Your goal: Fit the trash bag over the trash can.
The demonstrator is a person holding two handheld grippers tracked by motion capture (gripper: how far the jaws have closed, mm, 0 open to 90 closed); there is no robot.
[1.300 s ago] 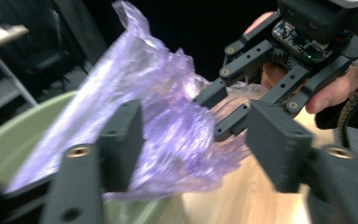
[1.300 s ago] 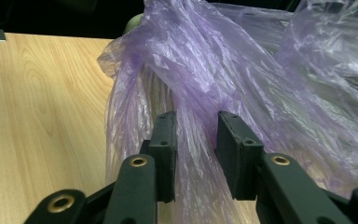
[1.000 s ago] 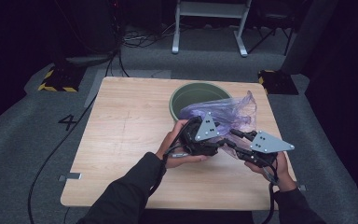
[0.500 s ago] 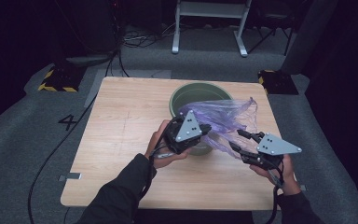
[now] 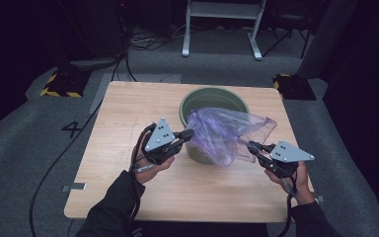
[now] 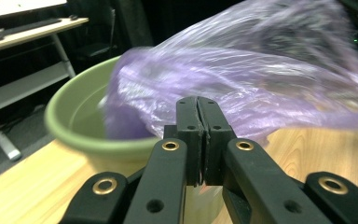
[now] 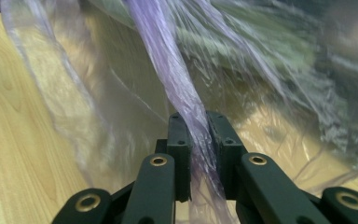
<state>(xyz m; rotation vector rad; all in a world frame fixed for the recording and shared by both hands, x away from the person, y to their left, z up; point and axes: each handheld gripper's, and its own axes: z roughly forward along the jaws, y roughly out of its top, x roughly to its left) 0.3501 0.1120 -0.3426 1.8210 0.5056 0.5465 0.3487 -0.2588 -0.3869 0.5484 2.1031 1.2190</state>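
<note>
High view: purple bag point(image 5: 224, 134) stretched over green basin point(image 5: 212, 101) on table point(image 5: 128, 123), apparently to line it; left gripper point(image 5: 186, 134), right gripper point(image 5: 250, 145) at opposite edges
Left gripper view: jaws pressed together; film pinched, apparently
Right gripper view: jaws just closing; clamp a twisted bag strand, keeping it taut

A thin purple plastic bag point(image 5: 224, 136) stretches, crumpled, over the green bowl point(image 5: 212, 98).
</note>
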